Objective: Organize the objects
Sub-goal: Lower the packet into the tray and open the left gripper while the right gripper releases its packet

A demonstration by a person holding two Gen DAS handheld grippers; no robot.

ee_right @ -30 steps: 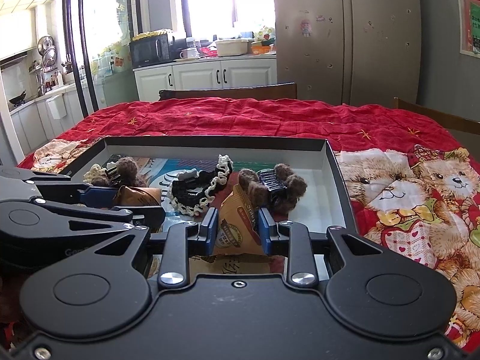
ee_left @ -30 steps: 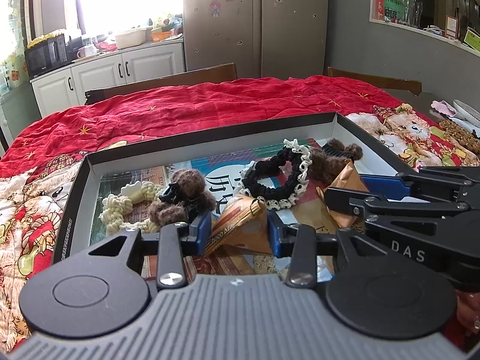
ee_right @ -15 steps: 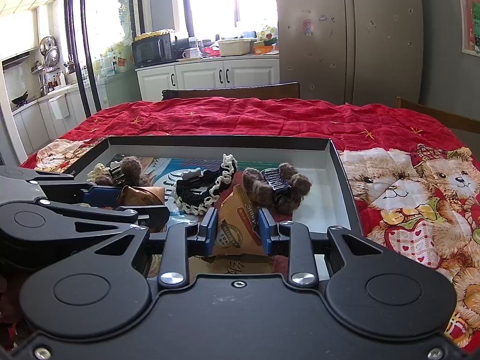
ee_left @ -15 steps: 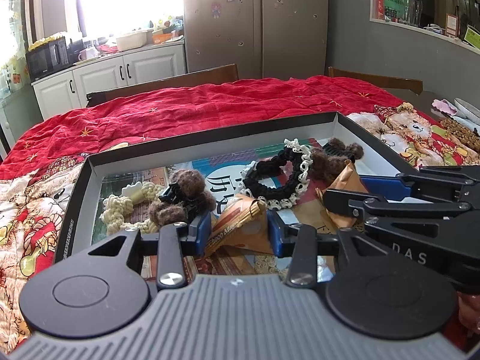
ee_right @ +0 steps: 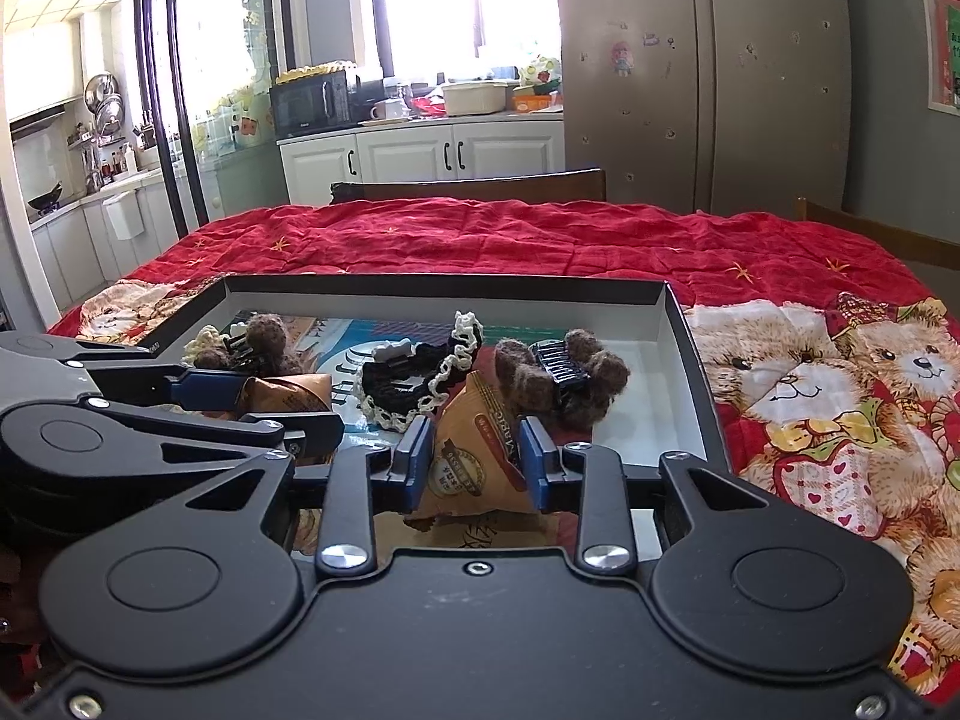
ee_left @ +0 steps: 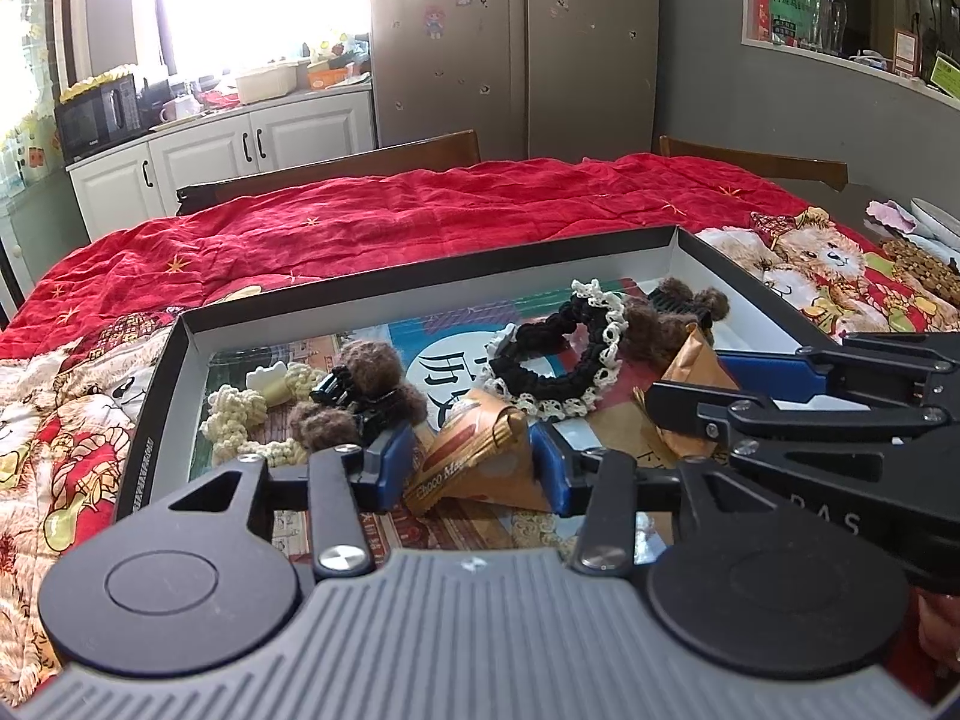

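L gripper (ee_left: 471, 459) jaws just widened; R gripper (ee_right: 475, 457) jaws opening slightly.

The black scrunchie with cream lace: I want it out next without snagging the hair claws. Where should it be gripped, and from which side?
Probably from above, pinching across the raised lace-edged arc with one side through the hole: the black scrunchie leans tilted, so that arc stands clear, while the brown hair claw crowds its lower right side.
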